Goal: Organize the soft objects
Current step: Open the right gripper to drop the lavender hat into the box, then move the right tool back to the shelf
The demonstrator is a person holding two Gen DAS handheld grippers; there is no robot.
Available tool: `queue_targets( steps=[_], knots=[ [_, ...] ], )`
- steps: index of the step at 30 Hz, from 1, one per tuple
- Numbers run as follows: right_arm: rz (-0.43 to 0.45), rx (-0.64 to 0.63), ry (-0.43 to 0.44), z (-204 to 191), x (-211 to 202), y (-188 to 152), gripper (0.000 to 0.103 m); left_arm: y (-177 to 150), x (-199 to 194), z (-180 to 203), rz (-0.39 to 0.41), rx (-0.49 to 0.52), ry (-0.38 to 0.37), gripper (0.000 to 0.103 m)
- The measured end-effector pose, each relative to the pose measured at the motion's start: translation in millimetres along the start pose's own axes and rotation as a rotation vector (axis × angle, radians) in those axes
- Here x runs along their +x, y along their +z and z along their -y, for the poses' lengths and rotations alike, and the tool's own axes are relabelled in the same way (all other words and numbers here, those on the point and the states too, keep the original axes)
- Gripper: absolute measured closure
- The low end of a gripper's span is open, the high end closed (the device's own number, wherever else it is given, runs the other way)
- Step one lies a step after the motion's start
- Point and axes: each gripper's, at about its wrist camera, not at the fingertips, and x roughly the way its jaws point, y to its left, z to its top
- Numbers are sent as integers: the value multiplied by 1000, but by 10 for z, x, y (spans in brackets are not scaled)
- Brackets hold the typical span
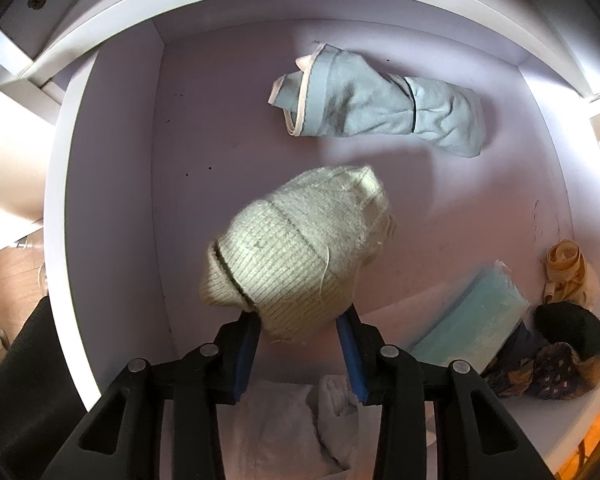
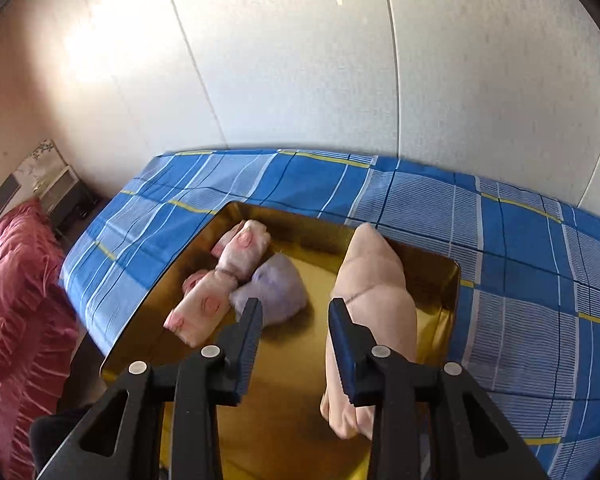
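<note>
Knitted cream wool is clamped between the fingers of the left gripper (image 1: 298, 322): a rolled bundle (image 1: 296, 252) is held over the middle of a white drawer (image 1: 112, 184). The step in hand is judged to be the placing of this bundle. For the next move, a bare patch of the drawer floor is called for, then a lowering and a parting of the fingers so that the roll is not undone.

Near the back edge one pale blue cloth roll (image 1: 376, 100) is seen, well apart from the held bundle. Along the right edge one stack of blue face masks (image 1: 472, 316), one tan piece (image 1: 568, 276) and one dark patterned piece (image 1: 556, 364) are counted.

The right gripper (image 2: 296, 320) is held with its fingers apart and nothing between them, above a gold tray (image 2: 440, 268) on a blue checked bedspread (image 2: 520, 240). In the tray two pink rolls (image 2: 220, 284) are counted by the left edge, one lilac roll (image 2: 276, 288) touching them, and one long peach roll (image 2: 376, 280) toward the right edge, just beside the right finger.
</note>
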Motion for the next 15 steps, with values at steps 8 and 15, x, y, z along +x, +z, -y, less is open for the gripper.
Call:
queue_targets(
  steps=[8,15],
  knots=[
    [-1,-142,150,-114,-595,-684,69,6,-19,-37,5,-35,-27,65],
    [-162,-303,256,-276,-796,-1651,68,-27,-39,-123,8,-63,-52,66]
  ],
)
